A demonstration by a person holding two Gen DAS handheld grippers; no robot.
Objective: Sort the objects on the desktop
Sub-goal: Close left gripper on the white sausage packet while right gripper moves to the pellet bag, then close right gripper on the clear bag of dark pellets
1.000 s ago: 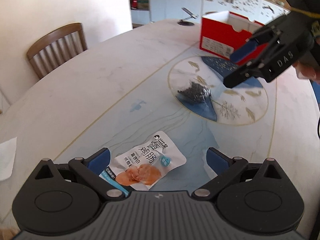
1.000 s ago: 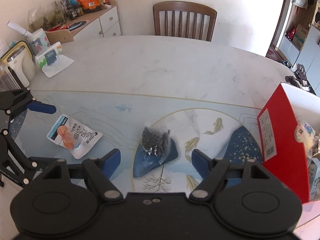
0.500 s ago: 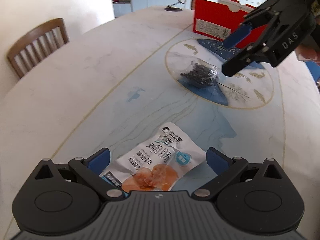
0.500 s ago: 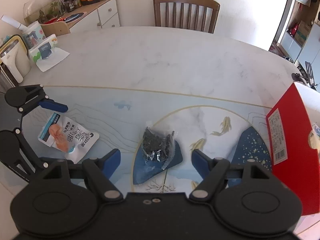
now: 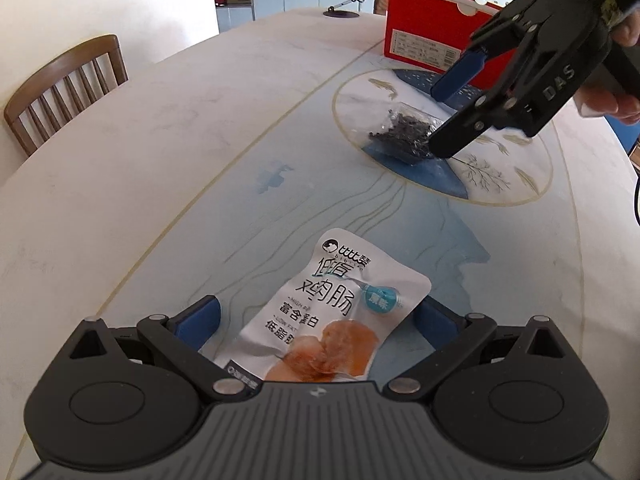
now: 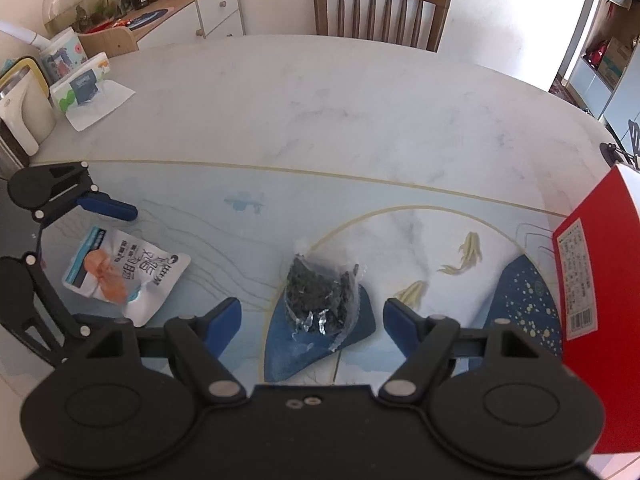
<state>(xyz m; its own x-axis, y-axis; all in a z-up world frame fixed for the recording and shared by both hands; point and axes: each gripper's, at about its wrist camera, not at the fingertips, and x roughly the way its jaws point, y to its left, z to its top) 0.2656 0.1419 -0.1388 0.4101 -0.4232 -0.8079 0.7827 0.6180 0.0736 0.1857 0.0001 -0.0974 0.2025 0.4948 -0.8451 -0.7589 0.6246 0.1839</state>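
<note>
The glossy foil snack pouch (image 5: pixel 340 312) and crinkly clear plastic bag (image 6: pixel 322 296) lie on a smooth marble-look surface (image 6: pixel 320 120), beside a red cardboard box (image 5: pixel 424 36).

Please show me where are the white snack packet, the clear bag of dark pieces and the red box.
white snack packet (image 5: pixel 336 312), left wrist view, printed front.
clear bag of dark pieces (image 6: pixel 322 296), right wrist view, middle.
red box (image 5: pixel 424 36), left wrist view, side wall.

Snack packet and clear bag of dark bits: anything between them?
Nothing: bare tabletop separates the snack packet and the clear bag, clearest in the right wrist view.
</note>
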